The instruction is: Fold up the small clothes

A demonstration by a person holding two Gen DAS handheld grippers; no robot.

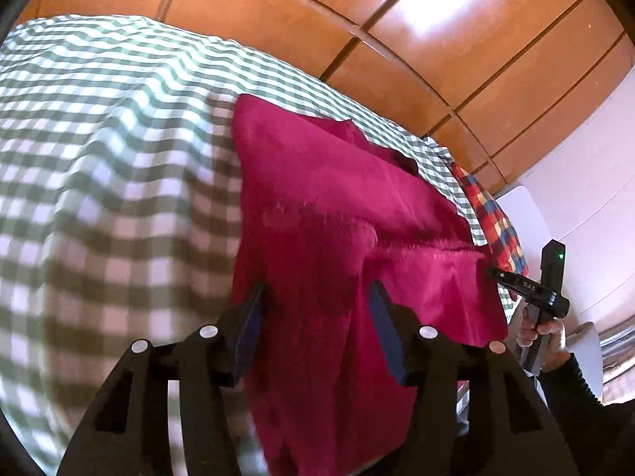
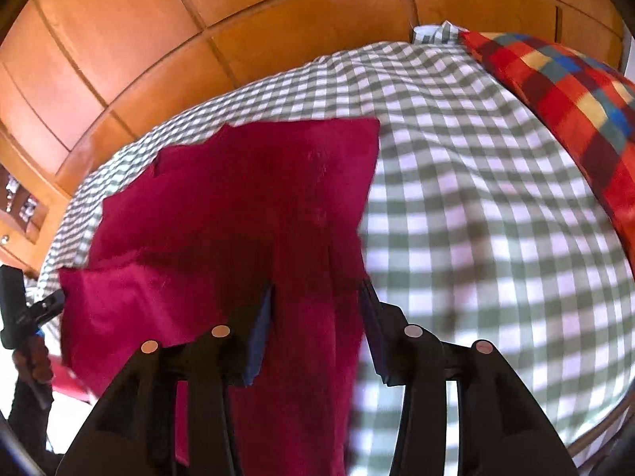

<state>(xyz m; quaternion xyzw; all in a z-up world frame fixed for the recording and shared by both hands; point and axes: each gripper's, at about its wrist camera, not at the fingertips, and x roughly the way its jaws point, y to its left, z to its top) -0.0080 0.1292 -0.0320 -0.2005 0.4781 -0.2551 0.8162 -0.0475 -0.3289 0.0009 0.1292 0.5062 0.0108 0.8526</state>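
The red fleece garment [image 1: 337, 206] lies spread on the green-and-white checked bedcover [image 1: 99, 158], partly folded, with one layer lapped over another and its near edge running down between my tools. My left gripper [image 1: 315, 329] stands with its jaws apart, the red cloth passing between the blue pads [image 1: 248, 337] without either pad pressing on it, as far as I can see. My right gripper [image 2: 317, 325] is likewise parted over the cloth's other side, the fabric hanging between its pads and the right-hand pad at the cloth's edge. From the left camera I see my right hand [image 1: 549, 337] in a dark sleeve wrapped around the other tool's handle, just beside the garment's corner. A multicoloured plaid pillow [image 2: 563, 91] rests at the far side of the bedcover, and wooden wardrobe panels [image 2: 198, 39] rise behind the bed.
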